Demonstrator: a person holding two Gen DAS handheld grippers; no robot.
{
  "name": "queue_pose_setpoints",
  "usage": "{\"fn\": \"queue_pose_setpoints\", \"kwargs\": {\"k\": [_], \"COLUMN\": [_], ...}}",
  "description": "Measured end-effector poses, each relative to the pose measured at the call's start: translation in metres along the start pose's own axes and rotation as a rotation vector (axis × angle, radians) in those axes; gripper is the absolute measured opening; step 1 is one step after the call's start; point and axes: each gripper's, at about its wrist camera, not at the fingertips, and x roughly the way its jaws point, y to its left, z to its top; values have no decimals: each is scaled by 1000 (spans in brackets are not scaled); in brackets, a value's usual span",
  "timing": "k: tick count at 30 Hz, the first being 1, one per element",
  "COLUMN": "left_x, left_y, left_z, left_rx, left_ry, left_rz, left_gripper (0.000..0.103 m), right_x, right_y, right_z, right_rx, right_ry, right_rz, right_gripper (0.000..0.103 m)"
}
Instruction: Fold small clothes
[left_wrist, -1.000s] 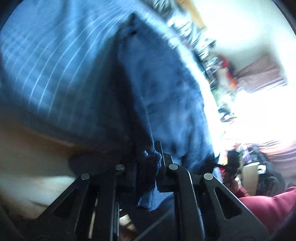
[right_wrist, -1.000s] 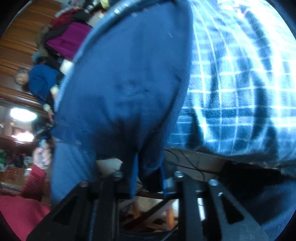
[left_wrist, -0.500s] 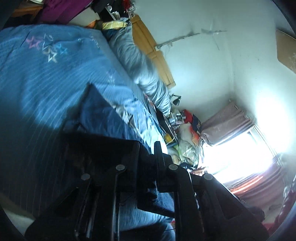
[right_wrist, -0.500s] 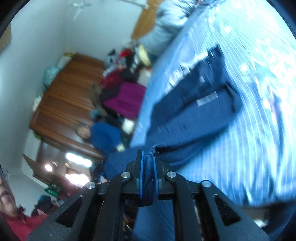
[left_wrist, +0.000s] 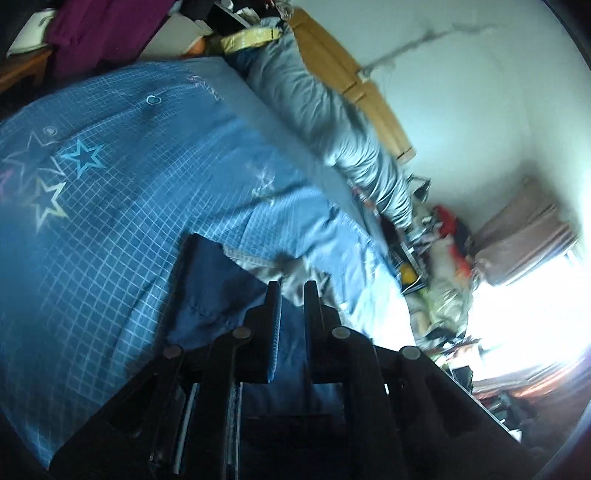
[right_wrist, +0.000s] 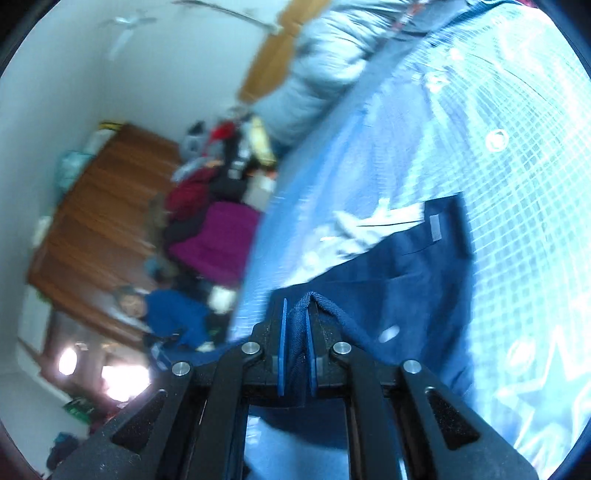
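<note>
Navy garment (right_wrist: 413, 280) lies partly spread on the checked bedspread (left_wrist: 110, 229), its near hem pinched in your right gripper (right_wrist: 294, 332). Your left gripper (left_wrist: 291, 314) is parting, empty of cloth. Folding is barely begun. A second ago both grippers held the fabric hanging close.

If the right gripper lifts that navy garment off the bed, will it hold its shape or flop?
The navy garment will probably flop: it lies creased on the checked bedspread. Its bunched edge in the right gripper suggests soft cloth that drapes. It looks light and unlikely to slip.
</note>
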Motion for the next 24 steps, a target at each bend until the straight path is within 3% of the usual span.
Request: {"fn": "queue_pose_setpoints", "kwargs": {"k": [3,6,8,10,13,18,20,24], "left_x": [10,13,15,25,42,82,107,140], "left_y": [16,43,49,47,33,0,-5,1], "left_z": [0,-7,-11,-16,-20,-16,-16,-13], "left_rx": [-14,-75,-61,7,122,325,415,476], "left_ry": [-3,-7,8,63,116,150,176,235], "left_rz": [36,76,128,211,251,273,334,407], "left_gripper": [35,38,40,41,46,75,75,75], "right_x": [22,41,47,53,55,58,60,57], "right_y": [-28,-59,-77,-88,-95,-80,-72,-61], "right_z": [12,19,16,13,14,11,7,3], "right_rx": [10,68,94,102,100,-22,-79,-153], "right_ry": [21,46,57,75,69,77,86,76], "right_rz": [-73,-85,-118,-122,-118,-177,-216,-258], "right_gripper": [13,14,18,21,26,34,38,42]}}
